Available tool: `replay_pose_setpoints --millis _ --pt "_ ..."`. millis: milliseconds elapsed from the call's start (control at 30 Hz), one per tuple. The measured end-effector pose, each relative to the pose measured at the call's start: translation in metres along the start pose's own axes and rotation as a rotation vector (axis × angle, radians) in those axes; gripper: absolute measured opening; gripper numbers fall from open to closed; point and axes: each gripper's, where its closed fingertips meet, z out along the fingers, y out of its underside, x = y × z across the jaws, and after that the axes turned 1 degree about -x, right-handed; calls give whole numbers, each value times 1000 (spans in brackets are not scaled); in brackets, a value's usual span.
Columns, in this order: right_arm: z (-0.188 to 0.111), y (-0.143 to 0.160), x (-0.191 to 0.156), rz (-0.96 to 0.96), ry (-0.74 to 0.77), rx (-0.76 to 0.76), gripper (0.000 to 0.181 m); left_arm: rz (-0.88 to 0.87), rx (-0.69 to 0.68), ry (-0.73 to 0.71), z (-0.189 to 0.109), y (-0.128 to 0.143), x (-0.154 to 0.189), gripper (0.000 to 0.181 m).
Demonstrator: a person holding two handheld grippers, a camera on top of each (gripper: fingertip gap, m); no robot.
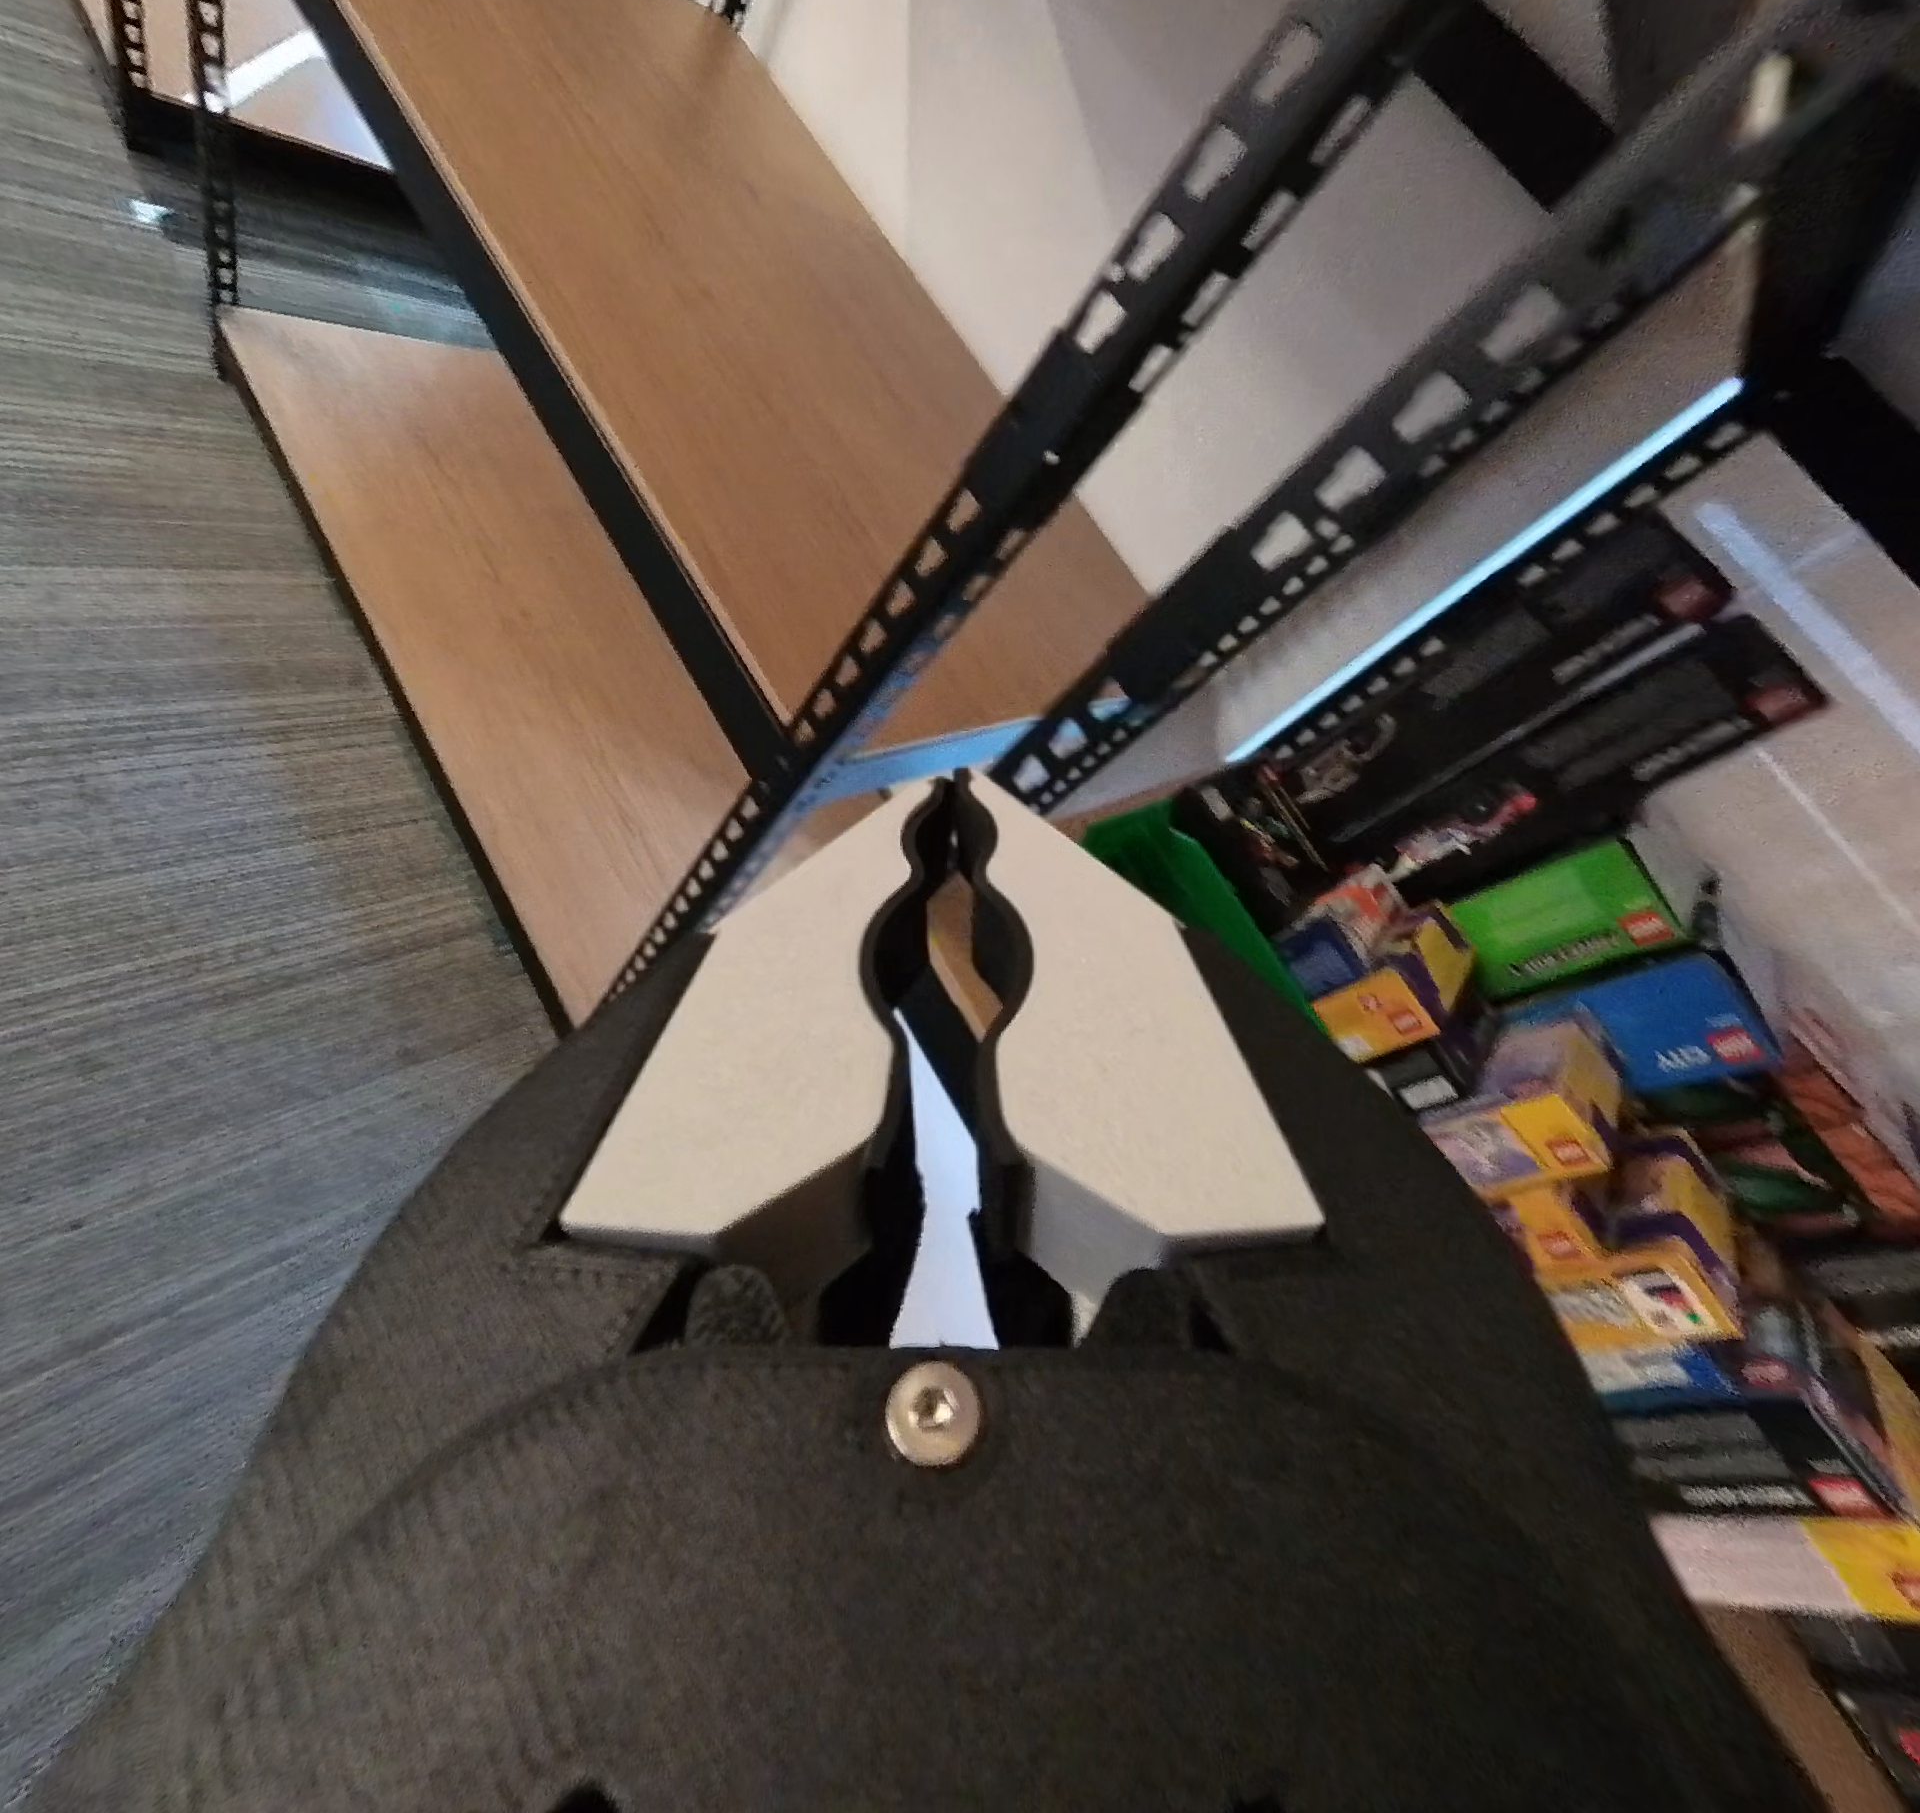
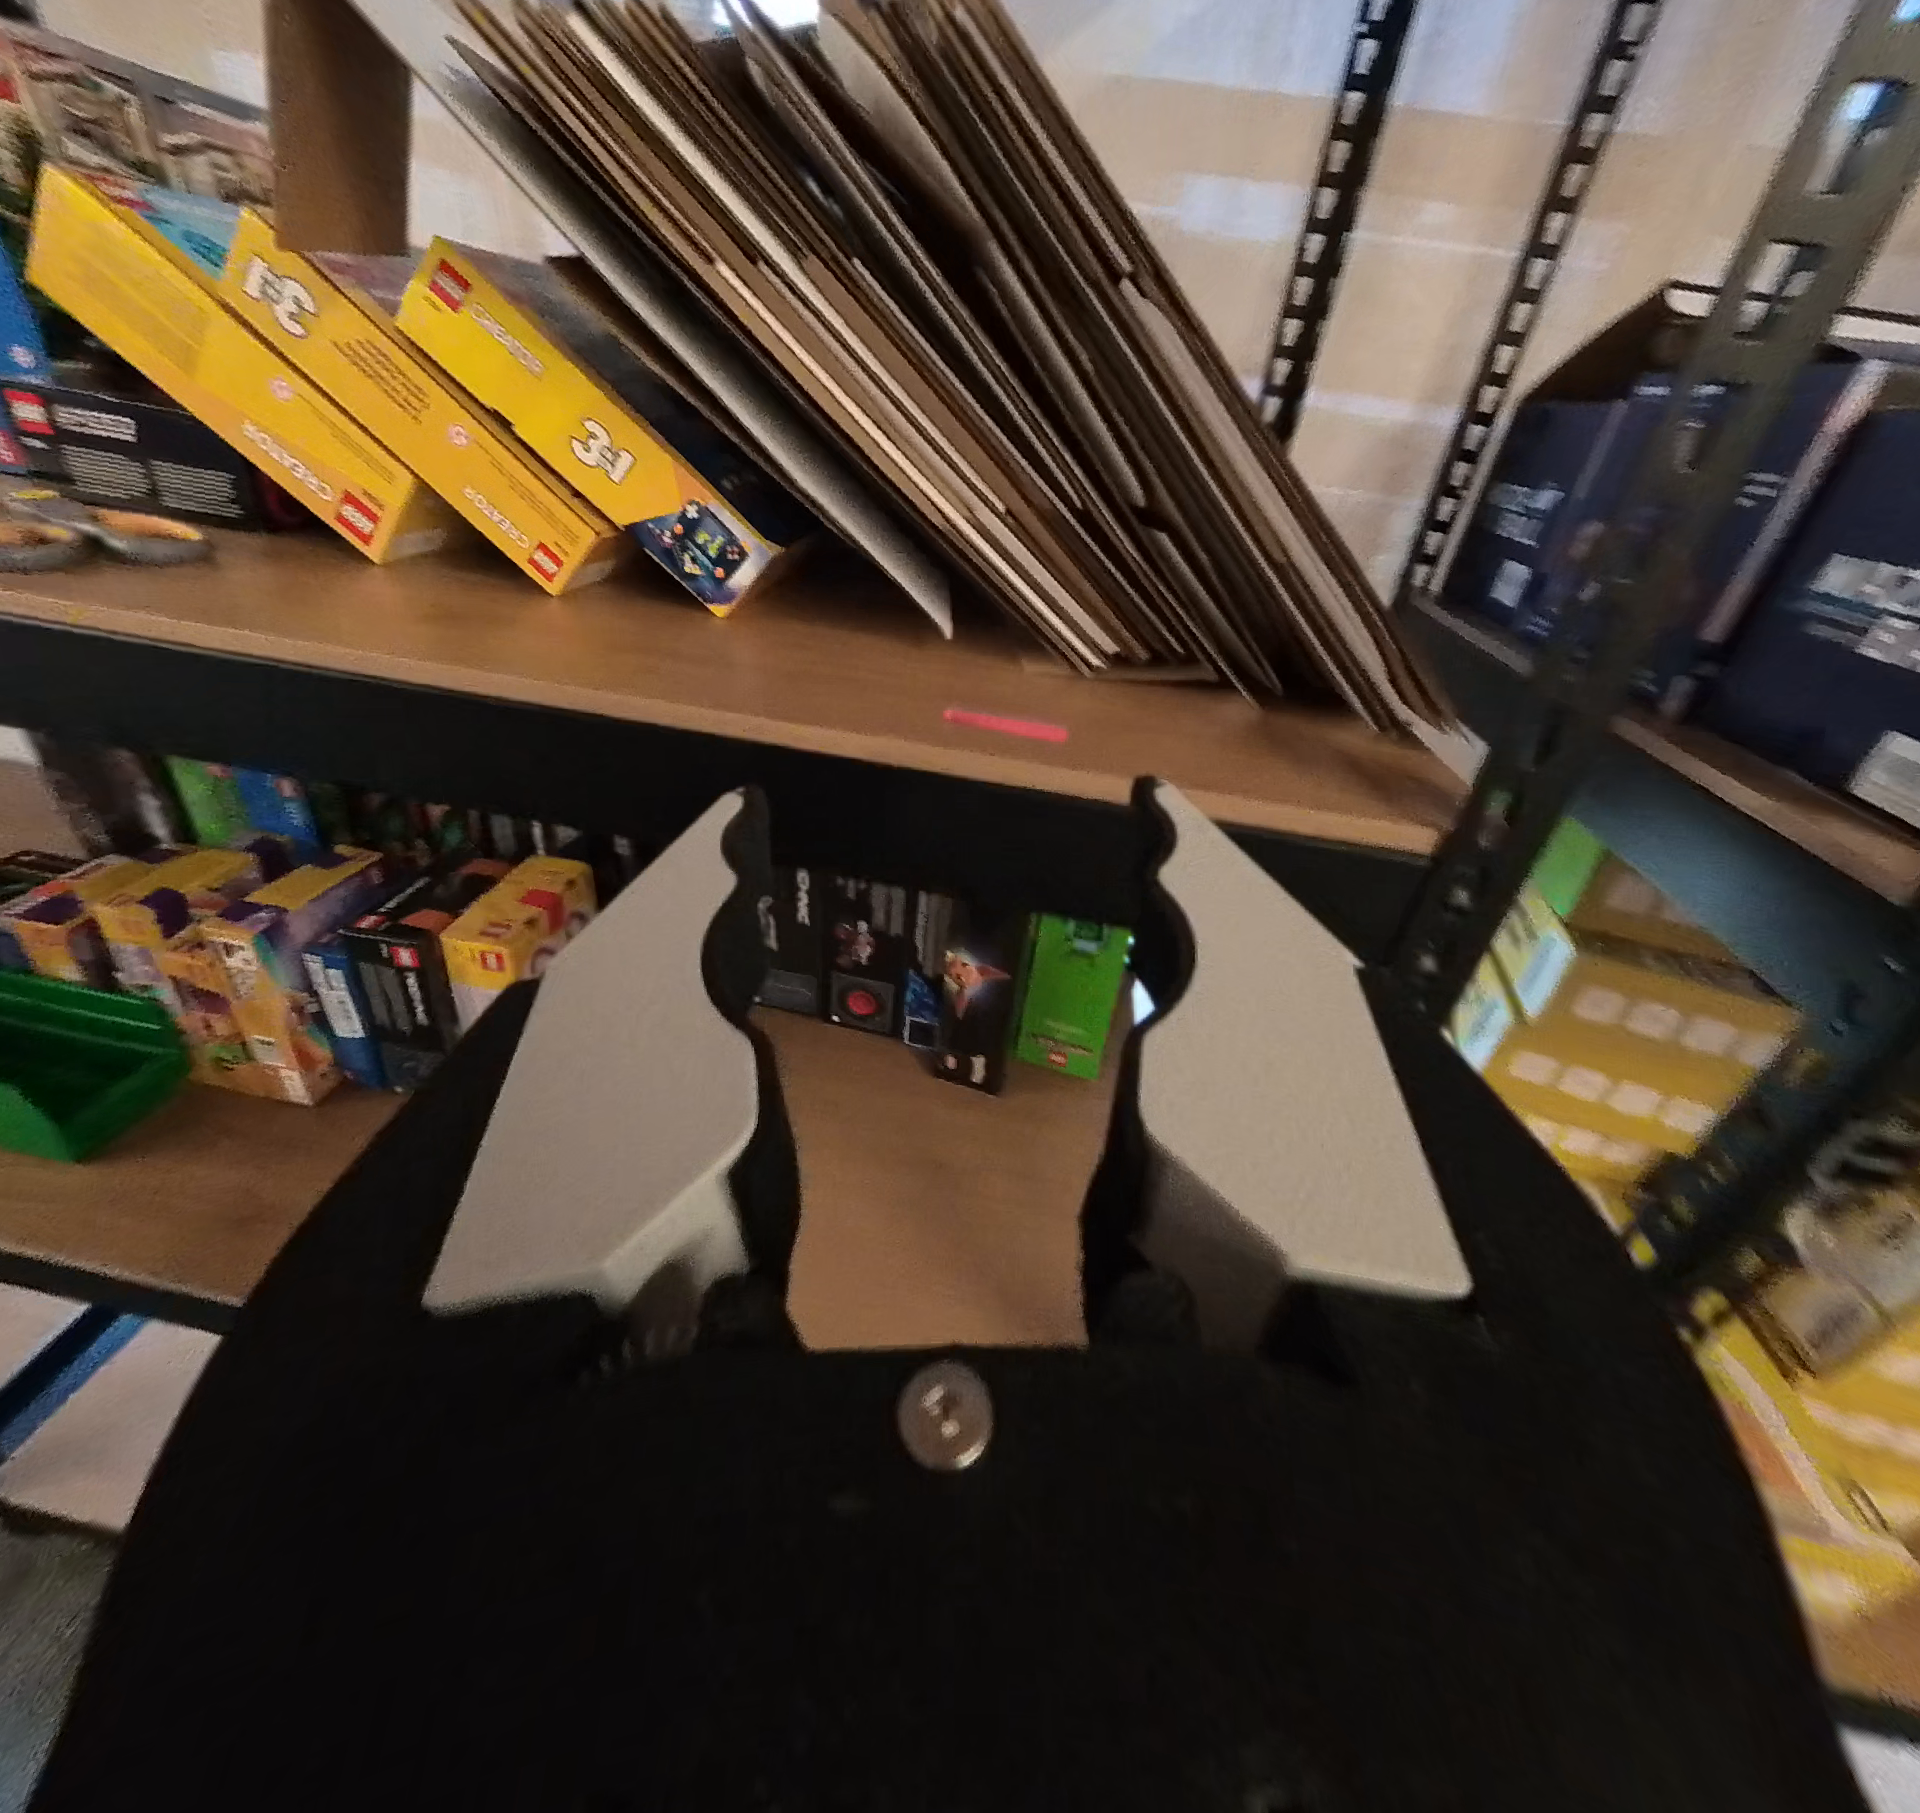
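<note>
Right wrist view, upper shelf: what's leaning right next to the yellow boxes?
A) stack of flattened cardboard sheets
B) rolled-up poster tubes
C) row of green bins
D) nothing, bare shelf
A: a thick stack of flattened cardboard sheets leans leftward onto the tilted yellow boxes on the upper wooden shelf, above the open right tool.

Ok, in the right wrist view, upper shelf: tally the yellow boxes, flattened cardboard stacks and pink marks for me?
Yellow boxes: 3
Flattened cardboard stack: 1
Pink mark on the shelf edge: 1
Total: 5
</note>
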Motion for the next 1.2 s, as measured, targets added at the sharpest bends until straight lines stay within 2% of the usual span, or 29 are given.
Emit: replay_pose_setpoints --millis 133,233,367,467,567,700,800,900,1033,1133,1200 --pt "27 -13 25 -20 -103 38 68 54 14 119 -47 20 62 0" --pt "48 -24 43 -130 -184 24 68 158 38 262 -94 30 131 0" --pt "84 -26 74 -408 -204 -45 70 189 89 420 -197 55 236 8" --pt "113 -33 82 -437 -268 -25 70 291 122 548 -274 74 322 12" --pt "146 -55 76 -429 -321 26 71 427 138 661 -332 87 412 19" --pt "182 -101 55 -431 -329 127 72 420 87 847 -391 105 532 28" --pt "201 -127 39 -408 -343 161 73 439 32 958 -426 123 606 28" --pt "209 -142 39 -349 -346 190 71 514 -29 1051 -456 148 659 28" --pt "206 -142 54 -310 -331 225 68 675 -76 1111 -473 172 693 29" --pt "198 -124 59 -302 -340 202 75 746 -96 1179 -473 177 710 30" --pt "193 -107 58 -317 -355 140 79 777 -120 1194 -463 178 712 32"
